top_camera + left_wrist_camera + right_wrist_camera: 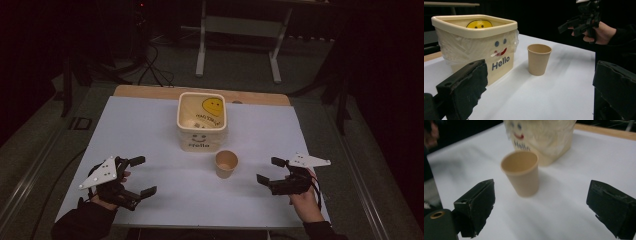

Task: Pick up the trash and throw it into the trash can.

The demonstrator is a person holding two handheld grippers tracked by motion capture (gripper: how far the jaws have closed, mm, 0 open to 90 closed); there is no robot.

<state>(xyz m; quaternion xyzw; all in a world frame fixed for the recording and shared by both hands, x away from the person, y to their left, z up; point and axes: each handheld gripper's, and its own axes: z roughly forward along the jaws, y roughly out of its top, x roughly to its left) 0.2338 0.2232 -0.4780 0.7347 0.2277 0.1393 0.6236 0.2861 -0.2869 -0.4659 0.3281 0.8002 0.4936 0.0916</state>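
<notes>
A tan paper cup point(226, 163) stands upright and empty on the white table point(160, 135), just in front of a cream bin point(202, 121) marked "Hello" with smiley faces. My right gripper point(270, 171) hovers to the right of the cup, pointing at it, jaws wide apart and nothing between them; the cup point(521, 176) sits ahead of the gap. My left gripper point(141, 175) rests at the front left, open and empty, facing the bin point(477, 48) and cup point(539, 59). The right gripper point(571, 27) appears far off in the left gripper view.
A wooden strip point(200, 93) edges the table's far side. Beyond it stand a metal frame's legs point(237, 47) and floor cables point(152, 65) in a dark room. Bare white surface lies between both grippers and the cup.
</notes>
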